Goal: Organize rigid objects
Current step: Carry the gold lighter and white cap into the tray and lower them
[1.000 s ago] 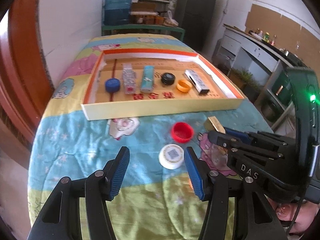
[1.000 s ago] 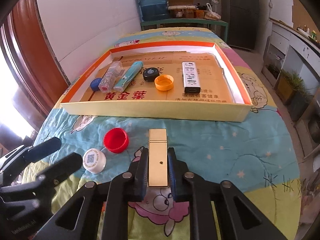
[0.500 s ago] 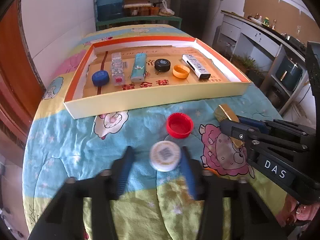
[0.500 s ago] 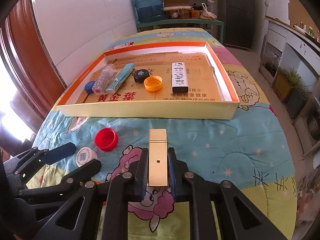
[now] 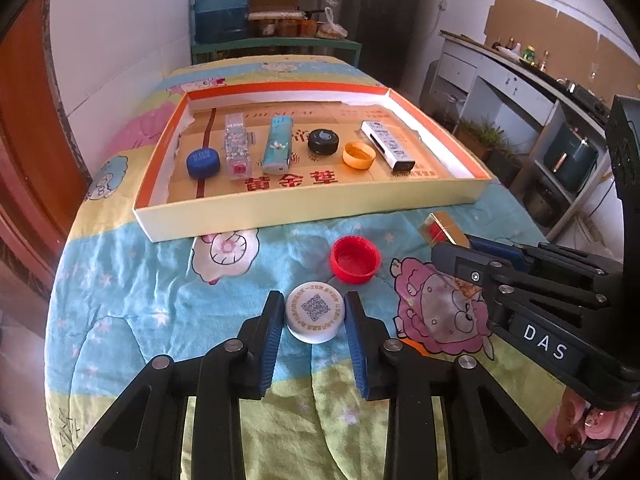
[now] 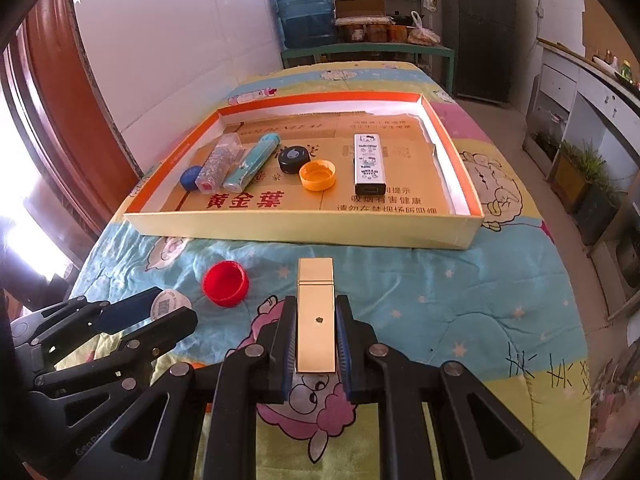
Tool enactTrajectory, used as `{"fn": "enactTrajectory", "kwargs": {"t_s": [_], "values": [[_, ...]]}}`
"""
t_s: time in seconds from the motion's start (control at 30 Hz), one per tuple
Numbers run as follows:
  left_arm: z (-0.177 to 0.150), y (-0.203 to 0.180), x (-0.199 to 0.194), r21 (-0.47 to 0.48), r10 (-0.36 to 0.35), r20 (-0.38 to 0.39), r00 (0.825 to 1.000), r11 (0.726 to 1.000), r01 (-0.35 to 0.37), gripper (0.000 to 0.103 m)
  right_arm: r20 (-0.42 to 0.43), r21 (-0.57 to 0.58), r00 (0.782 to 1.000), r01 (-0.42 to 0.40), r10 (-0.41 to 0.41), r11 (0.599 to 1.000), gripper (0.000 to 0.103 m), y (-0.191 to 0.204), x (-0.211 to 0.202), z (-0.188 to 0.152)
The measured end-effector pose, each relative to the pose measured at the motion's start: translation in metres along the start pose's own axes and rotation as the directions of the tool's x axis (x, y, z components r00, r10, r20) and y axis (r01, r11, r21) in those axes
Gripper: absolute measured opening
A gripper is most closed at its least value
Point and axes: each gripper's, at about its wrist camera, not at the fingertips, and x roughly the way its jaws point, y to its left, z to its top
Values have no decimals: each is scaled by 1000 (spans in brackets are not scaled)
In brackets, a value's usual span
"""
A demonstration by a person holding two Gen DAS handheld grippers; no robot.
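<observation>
A white cap with a QR code (image 5: 315, 312) sits between the blue pads of my left gripper (image 5: 314, 297). Its jaws are closing, and both pads touch the cap's sides. In the right wrist view the same cap (image 6: 168, 303) peeks out between those fingers. My right gripper (image 6: 315, 304) is shut on a gold rectangular lighter (image 6: 315, 320), held a little above the cloth. A red cap (image 5: 355, 258) lies open side up just beyond the white one. The shallow orange-rimmed box (image 5: 304, 216) holds a blue cap (image 5: 203, 162), several lighters, a black cap (image 5: 323, 141) and an orange cap (image 5: 359, 155).
A cartoon-print cloth (image 5: 140, 280) covers the table, which drops off at left and right. A white wall and a wooden door frame (image 6: 60, 100) stand at the left. A water jug (image 6: 306, 12) and shelves are behind the table, and a counter (image 5: 520, 80) is at the right.
The left gripper's fingers have closed from wide apart onto the white cap. The right gripper still grips the gold lighter and has barely moved.
</observation>
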Motion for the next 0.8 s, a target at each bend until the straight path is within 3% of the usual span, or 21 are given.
{"fn": "enactTrajectory", "kwargs": {"t_s": [0.8], "values": [[30,11,-40,-16,7,123,992,1000,-5,31,71,-46,997,-11,15,999,18,14,-23,27]]}}
